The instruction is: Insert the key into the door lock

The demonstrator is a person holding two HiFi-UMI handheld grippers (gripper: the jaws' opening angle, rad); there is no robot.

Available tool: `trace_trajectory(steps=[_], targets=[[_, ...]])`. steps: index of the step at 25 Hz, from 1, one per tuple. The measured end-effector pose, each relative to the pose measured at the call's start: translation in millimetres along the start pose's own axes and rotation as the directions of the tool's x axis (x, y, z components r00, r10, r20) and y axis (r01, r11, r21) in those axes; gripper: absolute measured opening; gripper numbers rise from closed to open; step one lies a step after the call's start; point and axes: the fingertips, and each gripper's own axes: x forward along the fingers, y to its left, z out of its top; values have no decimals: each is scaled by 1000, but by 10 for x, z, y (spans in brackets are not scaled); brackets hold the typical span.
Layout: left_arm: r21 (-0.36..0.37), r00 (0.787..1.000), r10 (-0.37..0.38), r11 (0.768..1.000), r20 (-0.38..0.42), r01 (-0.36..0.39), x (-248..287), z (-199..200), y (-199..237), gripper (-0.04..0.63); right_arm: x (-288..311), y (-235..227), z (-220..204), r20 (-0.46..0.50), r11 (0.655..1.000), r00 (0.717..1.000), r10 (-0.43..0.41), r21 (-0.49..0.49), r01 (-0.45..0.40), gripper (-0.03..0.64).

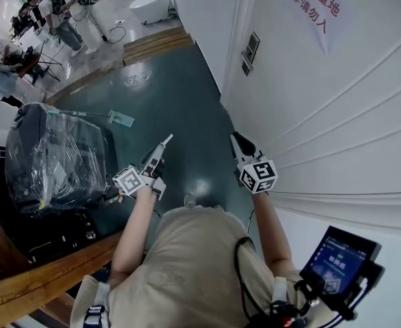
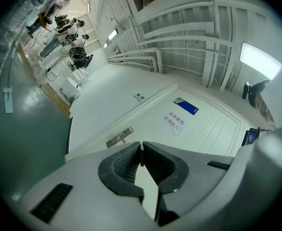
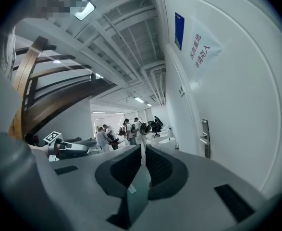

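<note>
Person (image 1: 186, 272) 6 o'clock | door (image 1: 337, 115) 3 o'clock | left gripper (image 2: 141, 148) pinched tight, right gripper (image 3: 141, 150) closed to a hairline | blue plaque (image 2: 186, 106) only in gripper views | lock (image 1: 250, 52) 1 o'clock in head view, apart from both grippers | key not discernible

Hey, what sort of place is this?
Likely a corridor in an open-plan workplace: a white panelled door with a paper notice taped on it, a glossy teal floor, and people gathered at the far end.
</note>
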Motion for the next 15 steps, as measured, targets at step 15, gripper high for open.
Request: trace_trajectory(steps=[15], targets=[[15,999,-41,999,-22,41,-48,564,640,34,610,271,63,85,998,995,-57,-26,59,23]])
